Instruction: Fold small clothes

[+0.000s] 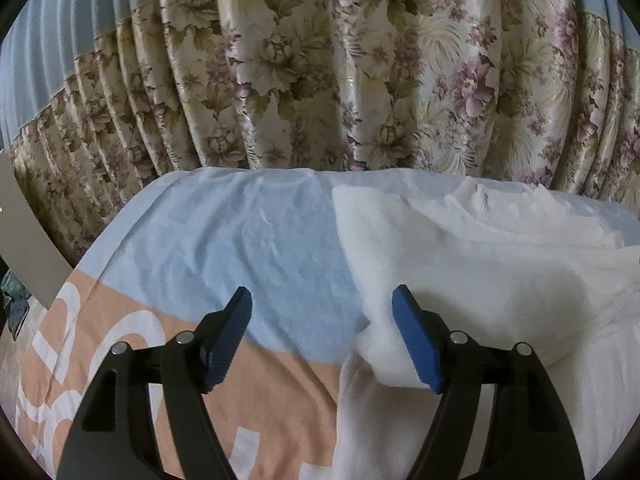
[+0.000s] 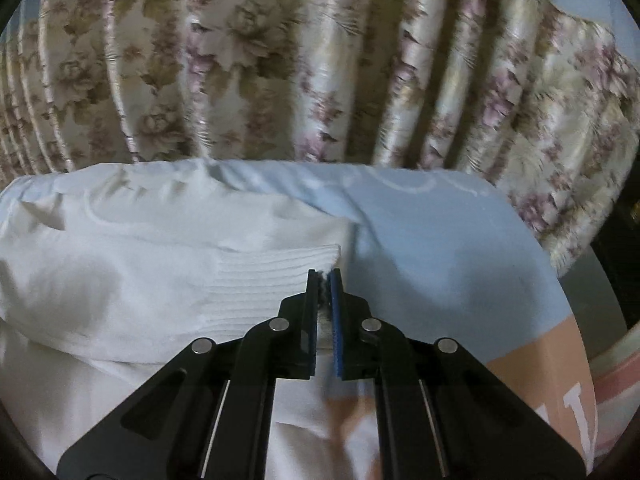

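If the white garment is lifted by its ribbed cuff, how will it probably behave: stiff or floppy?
Probably floppy: the white garment lies in soft folds and wrinkles on the bed cover. The ribbed cuff, pinched in the shut right claw, looks stretchy, so it may lengthen. The rest would likely trail and drag, not rise together.

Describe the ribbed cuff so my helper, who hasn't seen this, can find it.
Below the floral curtain lies a blue-and-peach cloth with a white garment on it. The ribbed cuff, pinched by the right hand-held gripper, is its only ridged part.
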The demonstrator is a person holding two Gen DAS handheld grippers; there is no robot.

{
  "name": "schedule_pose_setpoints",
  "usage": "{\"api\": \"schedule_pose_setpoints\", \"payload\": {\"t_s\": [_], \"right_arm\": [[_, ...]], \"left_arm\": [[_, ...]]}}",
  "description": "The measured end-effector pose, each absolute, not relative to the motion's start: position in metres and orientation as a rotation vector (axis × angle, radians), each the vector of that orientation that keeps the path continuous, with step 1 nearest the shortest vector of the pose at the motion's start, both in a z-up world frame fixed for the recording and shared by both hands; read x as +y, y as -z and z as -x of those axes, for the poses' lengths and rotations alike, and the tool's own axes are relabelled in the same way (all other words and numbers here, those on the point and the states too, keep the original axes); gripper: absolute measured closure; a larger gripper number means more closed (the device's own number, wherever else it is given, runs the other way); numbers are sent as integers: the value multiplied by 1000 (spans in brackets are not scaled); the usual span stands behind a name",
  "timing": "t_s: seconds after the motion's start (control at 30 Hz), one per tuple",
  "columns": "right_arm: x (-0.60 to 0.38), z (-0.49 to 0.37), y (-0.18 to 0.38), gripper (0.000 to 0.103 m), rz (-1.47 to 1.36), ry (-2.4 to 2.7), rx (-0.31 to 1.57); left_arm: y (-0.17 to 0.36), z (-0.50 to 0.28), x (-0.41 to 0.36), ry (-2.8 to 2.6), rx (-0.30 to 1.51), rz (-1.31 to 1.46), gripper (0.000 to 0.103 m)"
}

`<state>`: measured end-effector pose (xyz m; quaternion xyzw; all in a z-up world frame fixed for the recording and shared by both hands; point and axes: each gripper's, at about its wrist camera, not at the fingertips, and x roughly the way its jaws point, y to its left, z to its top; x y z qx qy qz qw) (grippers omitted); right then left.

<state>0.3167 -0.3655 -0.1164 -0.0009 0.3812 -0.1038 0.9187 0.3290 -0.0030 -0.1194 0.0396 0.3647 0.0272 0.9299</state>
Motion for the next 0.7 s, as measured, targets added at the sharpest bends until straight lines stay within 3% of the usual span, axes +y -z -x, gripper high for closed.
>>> {"api": "schedule_pose_setpoints", "payload": {"t_s": [0.23, 0.37, 0.7], "right_arm": [[-381, -317, 137, 96, 14, 235, 849], [-388, -316, 148, 97, 7, 254, 895], [-396, -301, 139, 96, -53, 229, 872]], "left_arm": [[149, -342, -14, -46, 836, -144, 28], [154, -349, -8, -80, 874, -125, 17], [144, -340, -6, -60, 844, -137, 17]]}}
